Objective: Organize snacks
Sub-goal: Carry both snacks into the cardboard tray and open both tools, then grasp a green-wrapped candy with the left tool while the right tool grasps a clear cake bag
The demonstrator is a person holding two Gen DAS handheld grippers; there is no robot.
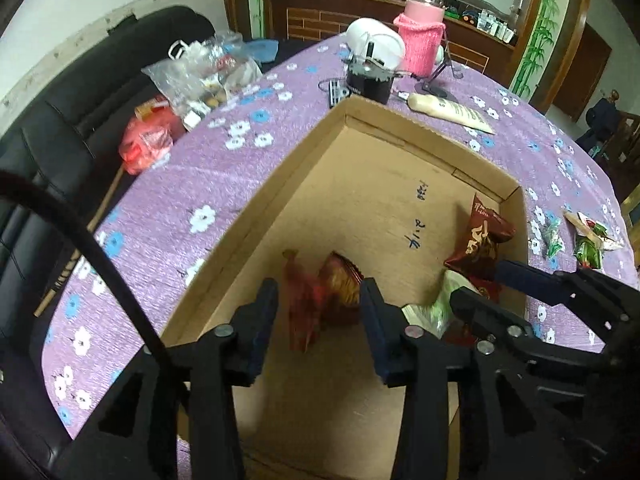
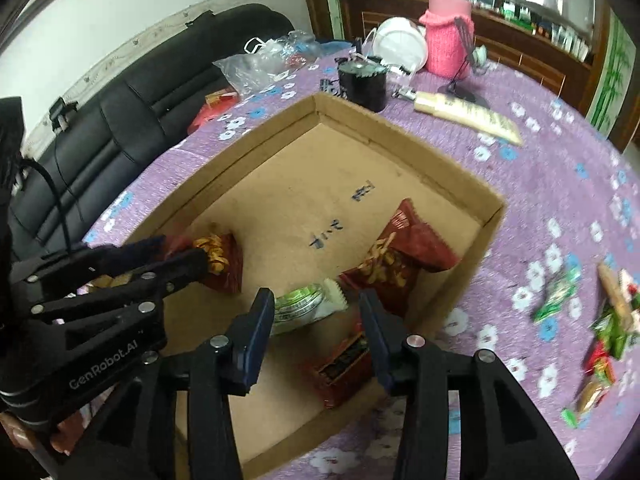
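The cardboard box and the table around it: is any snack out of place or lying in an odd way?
Yes. Several small green and red snack packets lie scattered on the purple tablecloth, outside the cardboard box. Inside it, the four packets lie at mixed angles, not in rows. Nothing looks torn or spilled.

Home living/dining rm: black sofa [image 2: 132, 120], floral tablecloth [image 1: 208, 184], wood cabinet [image 1: 384, 16] w/ household clutter.

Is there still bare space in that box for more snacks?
Yes. The cardboard box floor is bare across its far half, up to the corner beside the black can. The near half is crowded with red packets and a green-and-white one.
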